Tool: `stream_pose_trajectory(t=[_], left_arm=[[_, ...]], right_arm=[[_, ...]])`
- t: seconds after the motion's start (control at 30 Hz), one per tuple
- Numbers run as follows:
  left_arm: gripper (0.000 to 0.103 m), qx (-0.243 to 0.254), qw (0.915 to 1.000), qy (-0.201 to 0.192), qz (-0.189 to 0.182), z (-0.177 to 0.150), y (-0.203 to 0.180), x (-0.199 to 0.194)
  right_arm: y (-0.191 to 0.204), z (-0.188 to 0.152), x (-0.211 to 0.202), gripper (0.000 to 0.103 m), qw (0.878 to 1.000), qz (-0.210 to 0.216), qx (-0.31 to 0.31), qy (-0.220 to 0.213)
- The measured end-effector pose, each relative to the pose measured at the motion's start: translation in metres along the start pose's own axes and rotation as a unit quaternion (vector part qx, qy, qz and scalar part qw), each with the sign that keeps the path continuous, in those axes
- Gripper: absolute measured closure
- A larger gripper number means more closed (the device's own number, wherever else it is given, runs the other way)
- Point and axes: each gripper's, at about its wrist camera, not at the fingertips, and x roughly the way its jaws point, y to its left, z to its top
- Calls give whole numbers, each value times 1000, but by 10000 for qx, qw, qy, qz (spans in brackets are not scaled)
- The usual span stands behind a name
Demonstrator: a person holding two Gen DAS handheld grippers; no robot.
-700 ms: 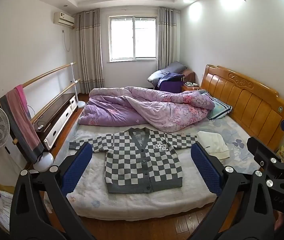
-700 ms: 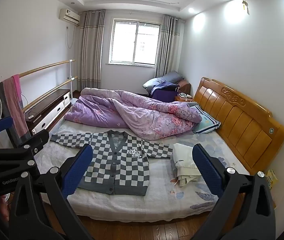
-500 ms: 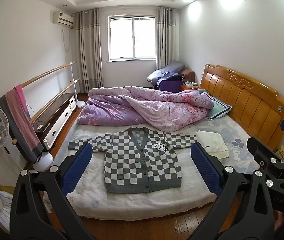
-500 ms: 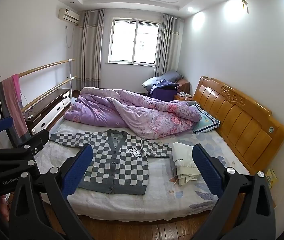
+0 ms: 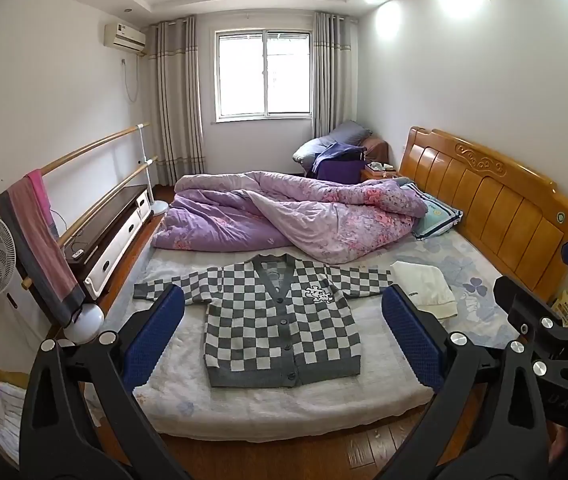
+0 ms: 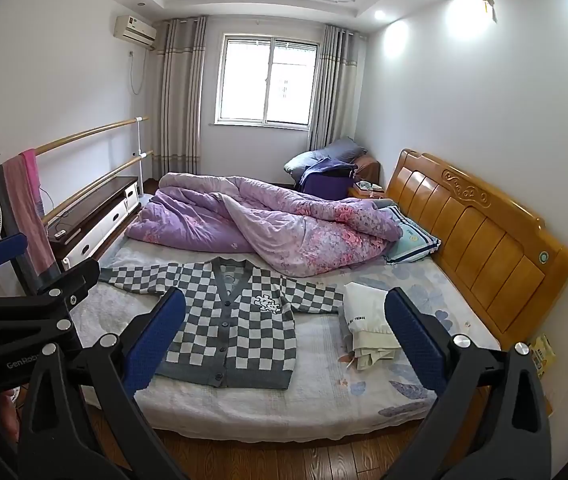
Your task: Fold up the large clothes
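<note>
A checked cardigan [image 5: 282, 326] lies flat and buttoned on the near half of a bed [image 5: 284, 408], collar toward the heaped quilt [image 5: 295, 216] and hem near the bed's front edge, its sleeves spread left and right across the mattress. A folded white garment [image 5: 423, 288] lies just beside its right sleeve, bare sheet showing beyond. Left gripper [image 5: 284, 340] and right gripper [image 6: 285, 338] hang over the wooden floor, jaws wide apart, gripping nothing.

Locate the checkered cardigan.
The cardigan lies flat on the bed's near half, centre in the left-wrist view, between the purple quilt and the folded white clothes.
</note>
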Motion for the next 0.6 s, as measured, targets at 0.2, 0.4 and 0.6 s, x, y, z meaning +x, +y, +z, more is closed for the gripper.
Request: stream_pose_trajectory(t=[0.2,0.4,0.6], left_arm=[[5,-8,10000,14,10,0,0,0],[5,-4,10000,26,-13,0,-1,3],[5,-2,10000,35,-11,0,0,4]], right_arm=[[0,-3,3,7,10000,0,-2,16],[-4,-5,8,7,10000,-2,4,41],[-6,-5,9,7,10000,9,13,53]])
